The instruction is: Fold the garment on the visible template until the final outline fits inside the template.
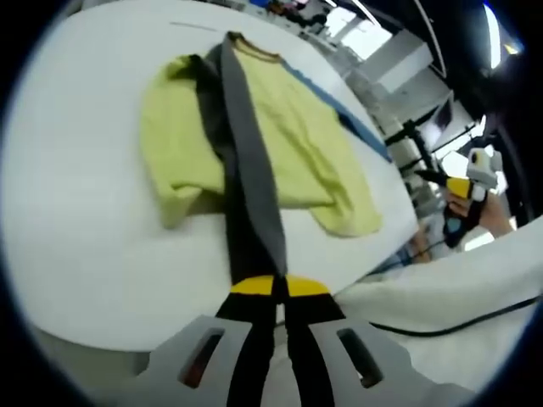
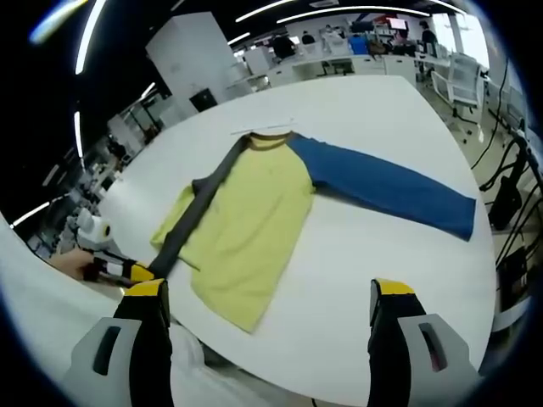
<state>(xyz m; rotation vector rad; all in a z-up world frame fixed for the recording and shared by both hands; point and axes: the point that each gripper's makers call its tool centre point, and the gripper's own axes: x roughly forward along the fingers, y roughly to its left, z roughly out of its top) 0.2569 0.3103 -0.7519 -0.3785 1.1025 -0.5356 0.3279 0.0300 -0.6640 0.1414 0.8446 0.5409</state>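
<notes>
The shirt [image 2: 250,225], yellow in the body with one grey sleeve and one blue sleeve, lies on the white surface [image 2: 382,119] in the middle of the right gripper view. No template outline can be made out on the surface.

The grey sleeve [image 1: 246,161] is the step in hand. In the left gripper view it runs from the collar at the top of the frame straight down across the yellow body to the left tongs [image 1: 278,287], whose yellow tips are clenched on its cuff at lower centre. In the right gripper view the same tongs appear at the left edge, gripping the sleeve's end.

The right tongs [image 2: 270,292] stand released, tips wide apart at the bottom of their view and touching nothing. The blue sleeve [image 2: 386,186] stretches flat toward the right of that frame, unfolded.

By my reading, the next move is to lay the grey sleeve down flat across the body and let go, then take the blue cuff with the free tongs and fold it inward likewise. The lower hem looks rumpled and may need smoothing first.
</notes>
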